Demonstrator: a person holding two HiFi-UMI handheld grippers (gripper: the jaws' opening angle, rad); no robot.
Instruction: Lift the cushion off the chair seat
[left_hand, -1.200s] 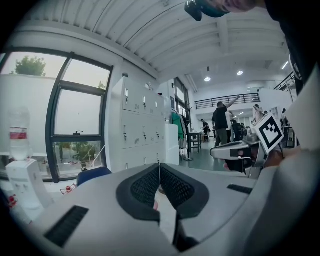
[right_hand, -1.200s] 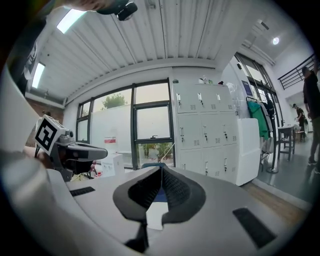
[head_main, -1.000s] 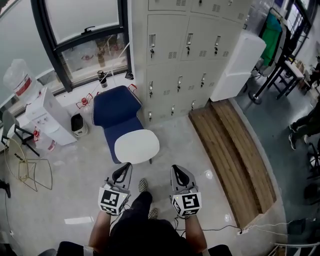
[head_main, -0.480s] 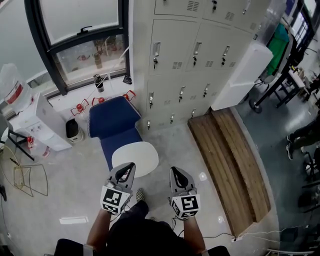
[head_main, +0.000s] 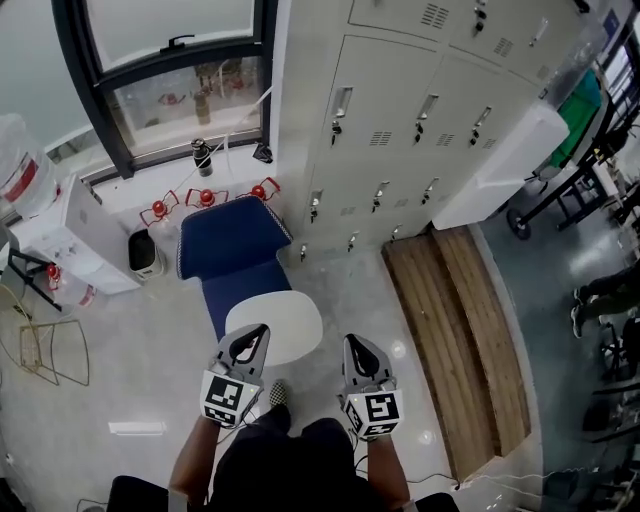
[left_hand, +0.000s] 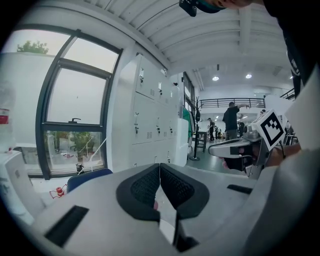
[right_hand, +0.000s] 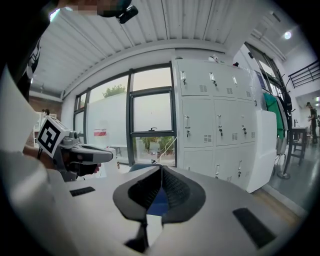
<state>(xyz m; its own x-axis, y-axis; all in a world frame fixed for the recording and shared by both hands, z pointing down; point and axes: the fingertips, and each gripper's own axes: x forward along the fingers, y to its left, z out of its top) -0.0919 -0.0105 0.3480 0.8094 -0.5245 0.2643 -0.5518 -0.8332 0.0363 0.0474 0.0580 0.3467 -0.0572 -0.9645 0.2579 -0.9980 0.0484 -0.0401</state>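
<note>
water dispenser (head_main: 80, 235): far left on the floor by the window wall, and its bottle gets clipped by the picture's edge
red bits (head_main: 205, 197): a few on the floor behind the chair, too small to say what they are
chair (head_main: 232, 240): blue, on the floor between the window and the lockers, legs hidden under the seat
cushion (head_main: 274, 326): white and rounded, lying flat at the front edge of the chair seat. Its near rim sits behind the left gripper's tip in the head view, so no idea if they touch. Neither gripper view shows it.
left gripper (head_main: 255, 333): just in front of the cushion, fingers (left_hand: 145, 186) pressed together at the tips with nothing in them
right gripper (head_main: 352, 343): off the cushion's right side, over bare floor. Fingers (right_hand: 176, 192) are closed tight too and empty. A blue patch peeks through below them, hard to say of what.
lockers (head_main: 420, 120): grey, right of the chair, top row cut off
wooden platform (head_main: 455, 330): low, on the floor right of the lockers
person (head_main: 605, 290): only legs, at the right edge
</note>
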